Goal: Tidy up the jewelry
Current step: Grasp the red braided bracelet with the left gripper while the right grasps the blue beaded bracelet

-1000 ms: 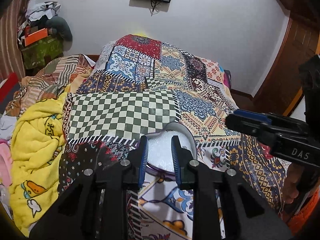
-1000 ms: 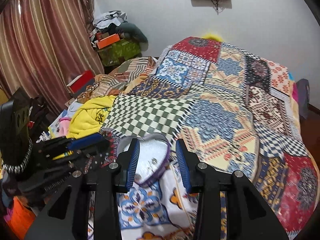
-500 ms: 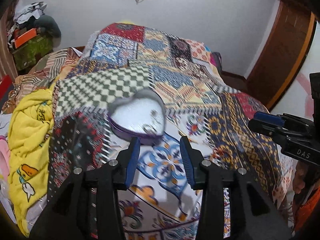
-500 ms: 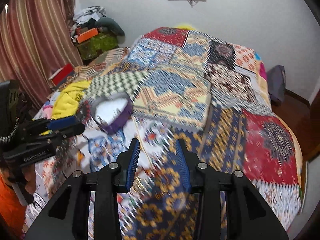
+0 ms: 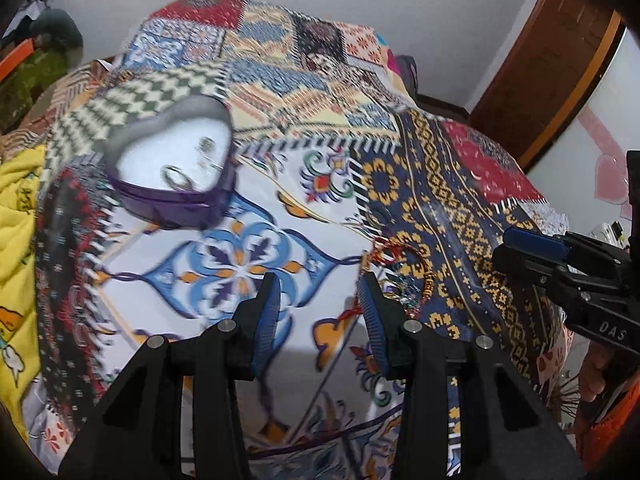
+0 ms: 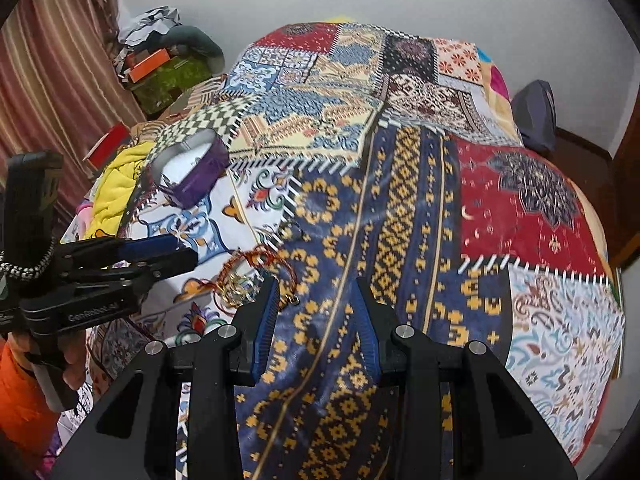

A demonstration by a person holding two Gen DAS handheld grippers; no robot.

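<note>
a purple heart-shaped box (image 5: 172, 168) on the bed (image 5: 440, 184) holds a ring (image 5: 176, 178), while both the left gripper (image 5: 320, 300) and right gripper (image 6: 316, 304) have fingers spread wide, gripping nothing, near tangled bracelets (image 6: 248, 276).

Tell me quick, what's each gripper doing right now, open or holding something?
Left gripper: open, nothing between its fingers.
Right gripper: open, nothing held.

left gripper (image 5: 320, 300) jaws apart | right gripper (image 6: 316, 304) likewise (both empty)
</note>
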